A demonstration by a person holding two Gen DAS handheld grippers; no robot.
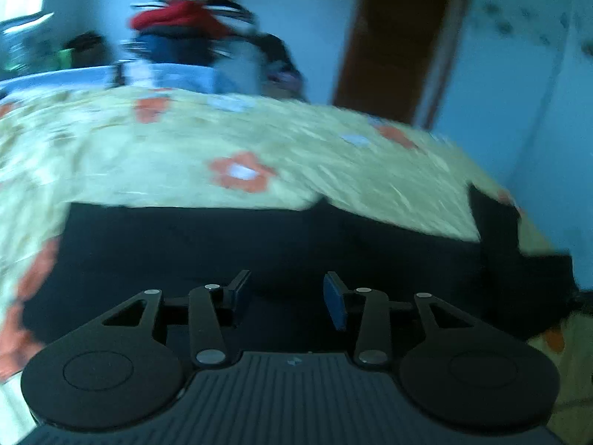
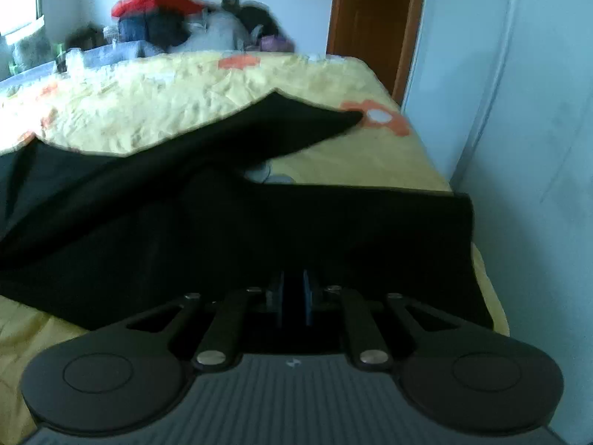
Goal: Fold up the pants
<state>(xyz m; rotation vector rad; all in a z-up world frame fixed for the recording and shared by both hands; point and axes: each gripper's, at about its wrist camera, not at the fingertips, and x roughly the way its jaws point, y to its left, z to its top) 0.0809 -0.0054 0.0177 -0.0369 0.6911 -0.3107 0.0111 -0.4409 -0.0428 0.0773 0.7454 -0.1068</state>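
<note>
Bedroom setup today: pale walls, a brown wooden door (image 2: 374, 26) in the far corner, and a heap of clothes (image 2: 174, 18) piled up behind the bed. That heap is too blurry to count, so I won't try. The bed (image 2: 178, 96) has a yellow quilt with orange flowers, and that's what I'm working on.

One pair of black pants (image 2: 259, 222) is lying across the near part of the bed, partly spread out, with one leg angling off toward the far right and the other running along the near edge.

Two tools here, one in each hand. My right hand-held gripper (image 2: 293, 296) has its blue pads (image 2: 307, 296) pressed close together over the black fabric, and it looks like it's pinching the cloth, though everything's so dark down there that I can't be totally sure. My left hand-held gripper (image 1: 285, 298) is spread wide and holding nothing, hovering just over the pants (image 1: 259, 244) near their edge.

My read is that I'm at the start of a fold, with one side gripped and the other not yet. Next I need to close the left one on the fabric edge, then lift both together and carry one leg over onto the other so the seams line up. The left view is pretty smeary, so I should go slow.
</note>
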